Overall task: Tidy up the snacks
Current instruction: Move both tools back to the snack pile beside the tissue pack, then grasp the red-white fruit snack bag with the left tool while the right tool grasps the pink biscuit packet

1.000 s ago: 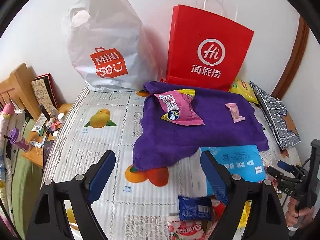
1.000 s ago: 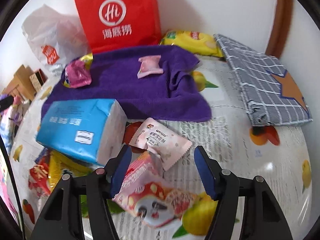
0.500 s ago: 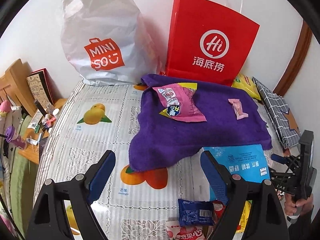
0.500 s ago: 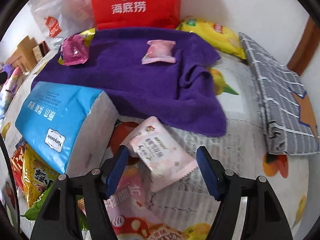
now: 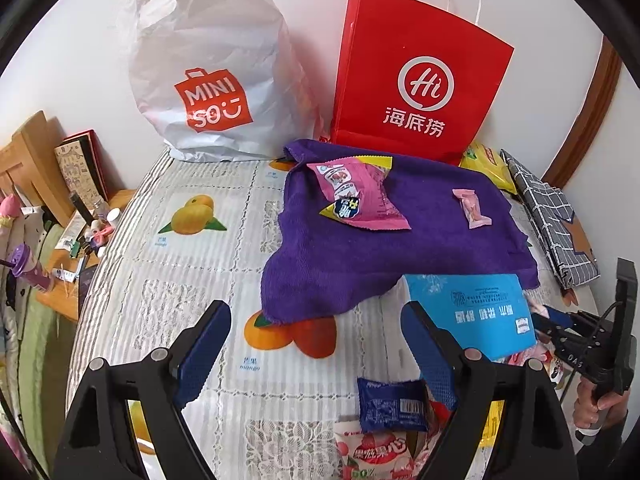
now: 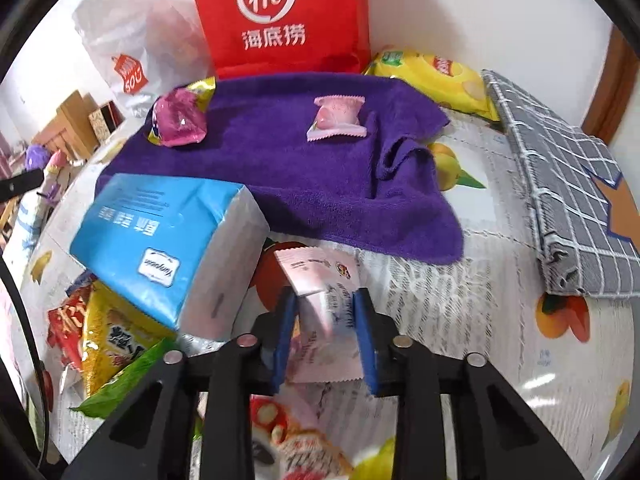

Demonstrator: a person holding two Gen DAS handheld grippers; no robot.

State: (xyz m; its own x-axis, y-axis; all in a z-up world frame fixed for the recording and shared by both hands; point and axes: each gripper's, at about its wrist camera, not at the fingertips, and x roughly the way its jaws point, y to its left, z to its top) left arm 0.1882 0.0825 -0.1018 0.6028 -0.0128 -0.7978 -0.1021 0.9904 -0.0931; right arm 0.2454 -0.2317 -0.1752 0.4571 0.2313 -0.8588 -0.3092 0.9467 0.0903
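A: so what's being gripped by the right tool (image 6: 325, 300) here?

B: a pale pink snack packet (image 6: 320, 280) is pinched between its blue pads. The jaws have just been closing, and now the wrapper is seen crumpled up between them. Its top end is stuck out ahead of the pads, right at the near edge of the purple towel (image 6: 304, 176)

A: and the left tool (image 5: 316, 344)?

B: spread wide, nothing is held. It's hung over a bare patch of the fruit-print tablecloth (image 5: 192, 240), with the towel's front corner just ahead of it

A: what's already laid on the towel?

B: two things: a bigger pink bag with a yellow edge (image 5: 356, 196) towards the left, and a small pink wrapped sweet (image 5: 471, 208) off to its right. They're kept well apart

A: rest of the snacks?

B: a pile is found at the near side of the bench. A dark blue packet (image 5: 390, 404) and a strawberry-print bag (image 5: 372, 452) are seen by the left tool's right finger. A yellow bag (image 6: 116, 336) and a red one (image 6: 66, 328) are tucked under the blue tissue pack (image 6: 156, 232). A yellow chip bag (image 6: 432, 80) is left at the back beside the red paper bag (image 6: 280, 16), with a white Miniso bag (image 5: 208, 80) stood to its left and a folded grey checked cloth (image 6: 560, 184) at the right
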